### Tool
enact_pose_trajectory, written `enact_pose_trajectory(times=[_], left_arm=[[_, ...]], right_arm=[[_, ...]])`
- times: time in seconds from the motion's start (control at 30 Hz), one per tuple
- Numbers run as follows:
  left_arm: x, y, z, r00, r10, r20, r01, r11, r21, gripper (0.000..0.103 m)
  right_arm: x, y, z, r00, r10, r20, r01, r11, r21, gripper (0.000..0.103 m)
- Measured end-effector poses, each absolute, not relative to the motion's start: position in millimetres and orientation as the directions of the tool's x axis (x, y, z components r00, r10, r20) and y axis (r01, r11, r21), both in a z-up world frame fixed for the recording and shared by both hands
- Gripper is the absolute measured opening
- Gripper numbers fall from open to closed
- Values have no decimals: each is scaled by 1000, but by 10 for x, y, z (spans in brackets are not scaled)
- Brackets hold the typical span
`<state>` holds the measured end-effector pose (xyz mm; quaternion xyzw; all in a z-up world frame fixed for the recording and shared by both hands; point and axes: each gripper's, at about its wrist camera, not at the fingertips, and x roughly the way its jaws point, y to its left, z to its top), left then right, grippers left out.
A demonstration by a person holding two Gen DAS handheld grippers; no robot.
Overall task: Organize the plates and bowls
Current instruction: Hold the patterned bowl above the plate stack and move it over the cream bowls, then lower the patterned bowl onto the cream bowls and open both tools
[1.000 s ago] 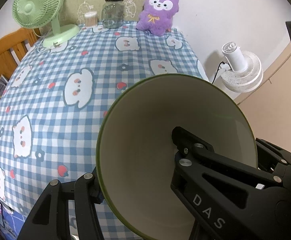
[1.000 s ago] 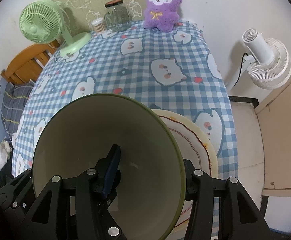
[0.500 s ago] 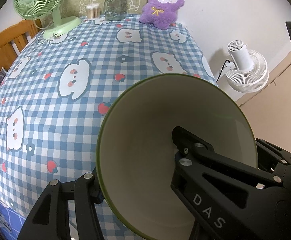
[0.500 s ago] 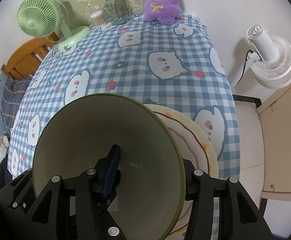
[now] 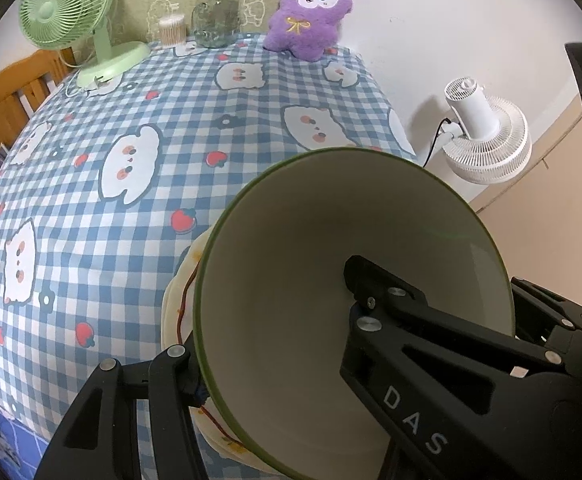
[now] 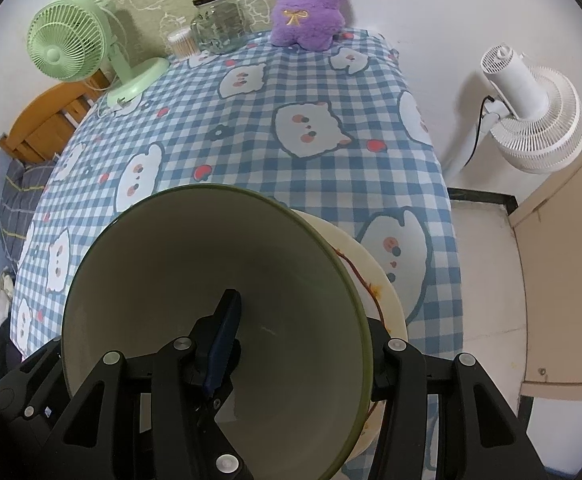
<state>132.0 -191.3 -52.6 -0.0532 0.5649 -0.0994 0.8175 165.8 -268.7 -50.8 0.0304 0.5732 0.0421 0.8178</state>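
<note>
Green-rimmed bowl clamped by both grippers – L, R – above cream plate

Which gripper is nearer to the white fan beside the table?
Right, probably. The white fan looks larger from the right gripper, off its right side; from the left gripper it is also rightward but smaller. Each grips a bowl.

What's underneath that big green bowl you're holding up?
A cream plate with a reddish-brown line lies under the green bowl, on the checked tablecloth. Only its edge shows; the bowl covers the rest, so I can't tell if they touch.
</note>
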Motion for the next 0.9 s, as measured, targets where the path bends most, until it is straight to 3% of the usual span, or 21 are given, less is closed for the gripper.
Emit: enact_pose_trajectory(times=[0.17, 0.37, 0.9], left_arm=[[1319, -1906, -534, 346, -223, -912, 113, 974, -195, 62], [1315, -1895, -488, 388, -170, -906, 110, 984, -138, 80], [1190, -1786, -76, 516, -122, -848, 156, 987, -47, 84]], right_arm=[[1657, -2688, -523, 342, 120, -932, -43, 993, 112, 60], [1640, -2664, -451, 382, 76, -921, -38, 997, 66, 82], [1467, -2606, 15, 497, 44, -867, -8, 999, 46, 84]])
